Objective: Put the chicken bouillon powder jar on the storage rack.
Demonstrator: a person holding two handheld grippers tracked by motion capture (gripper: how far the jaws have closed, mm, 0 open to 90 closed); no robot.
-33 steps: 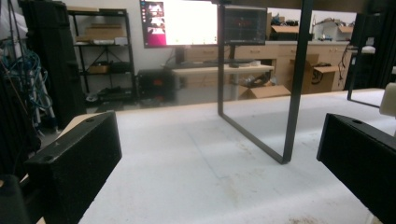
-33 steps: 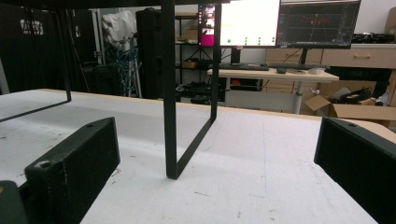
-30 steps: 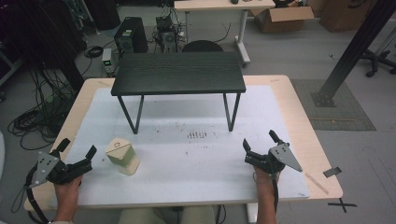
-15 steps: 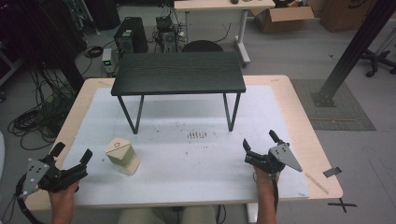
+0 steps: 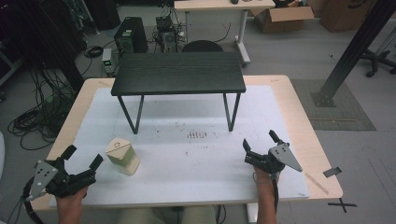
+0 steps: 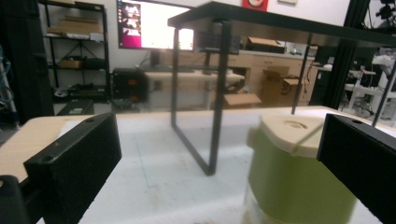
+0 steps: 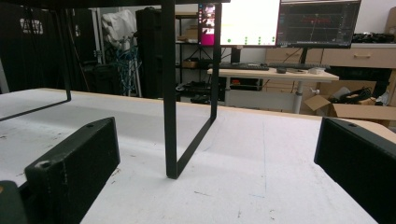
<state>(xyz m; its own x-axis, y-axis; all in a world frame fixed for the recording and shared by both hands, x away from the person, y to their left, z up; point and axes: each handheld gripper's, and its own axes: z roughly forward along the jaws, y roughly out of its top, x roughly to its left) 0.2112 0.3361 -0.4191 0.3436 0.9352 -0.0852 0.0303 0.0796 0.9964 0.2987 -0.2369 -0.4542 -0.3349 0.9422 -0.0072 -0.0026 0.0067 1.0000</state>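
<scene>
A pale green container with a cream lid (image 5: 122, 156) stands on the white mat (image 5: 187, 154) at the front left. In the left gripper view the container (image 6: 299, 182) sits close, toward the right jaw. My left gripper (image 5: 84, 157) is open at the table's front left corner, a little left of the container and not touching it. My right gripper (image 5: 259, 141) is open at the front right with nothing between its jaws. A small black table (image 5: 177, 73) stands at the back middle of the mat; its leg (image 7: 170, 93) rises ahead in the right gripper view.
The black table's thin legs (image 5: 134, 114) reach down to the mat. A patch of small dark marks (image 5: 197, 135) lies mid-mat. The wooden tabletop's edge (image 5: 322, 154) runs close to the right gripper. Cables, a computer tower (image 5: 131, 39) and boxes stand on the floor beyond.
My left gripper has pulled back toward the front left corner, away from the container. The right gripper and the container have stayed put.
</scene>
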